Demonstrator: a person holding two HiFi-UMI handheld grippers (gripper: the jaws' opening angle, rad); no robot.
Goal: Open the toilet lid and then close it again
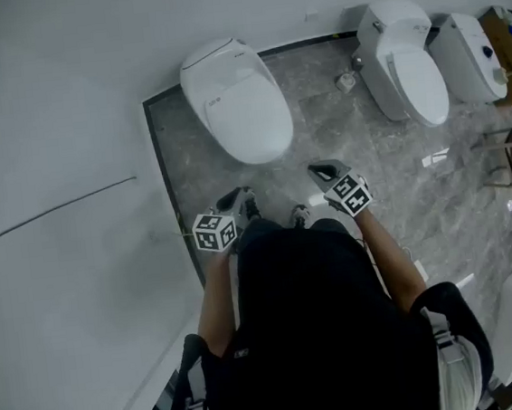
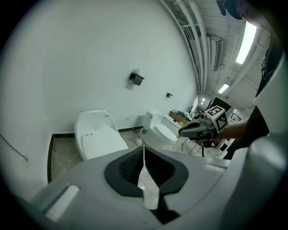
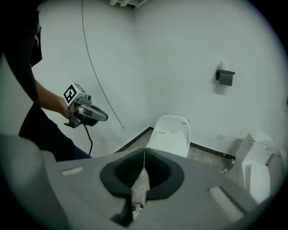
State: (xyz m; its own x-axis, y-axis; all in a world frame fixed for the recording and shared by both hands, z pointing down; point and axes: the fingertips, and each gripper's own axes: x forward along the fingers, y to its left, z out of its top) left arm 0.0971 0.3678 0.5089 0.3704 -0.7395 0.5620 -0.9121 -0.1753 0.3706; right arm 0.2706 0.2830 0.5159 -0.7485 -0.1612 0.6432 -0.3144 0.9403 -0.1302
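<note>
While the person in a black shirt (image 1: pixel 314 321) stands facing it, the glossy white oval toilet lid (image 1: pixel 244 110) lies flat down on the white ceramic toilet (image 1: pixel 214 60). This toilet sits against the plain white wall (image 1: pixel 45 103), at the edge of the grey marbled floor (image 1: pixel 321 129). The left gripper (image 1: pixel 235 198) and the right gripper (image 1: pixel 322 171) are held side by side ahead of the person's body, both tilted down toward the toilet and well apart from it.

Only the head view gives this top-down layout. It also shows a second white toilet (image 1: pixel 402 61) and a third white toilet (image 1: pixel 468 54) further along the wall, and a thin dark cable (image 1: pixel 56 207) running across the wall.

Each gripper's own view settles its grip. The left gripper's dark ribbed jaws are pressed together along a thin line with nothing between them, and the same holds for the right gripper.

From the left gripper view come things the head view misses: a small black wall fitting (image 2: pixel 136 78) mounted above the toilet, white ceiling pipes (image 2: pixel 195 40), and bright strip lights (image 2: pixel 246 42). The right gripper also shows there, off to the right, with its marker cube.

From the right gripper view, the left gripper appears at the left in the person's hand (image 3: pixel 67 110), with a dark cord (image 3: pixel 89 137) hanging beneath it. The closed lid appears straight beyond the jaws.
</note>
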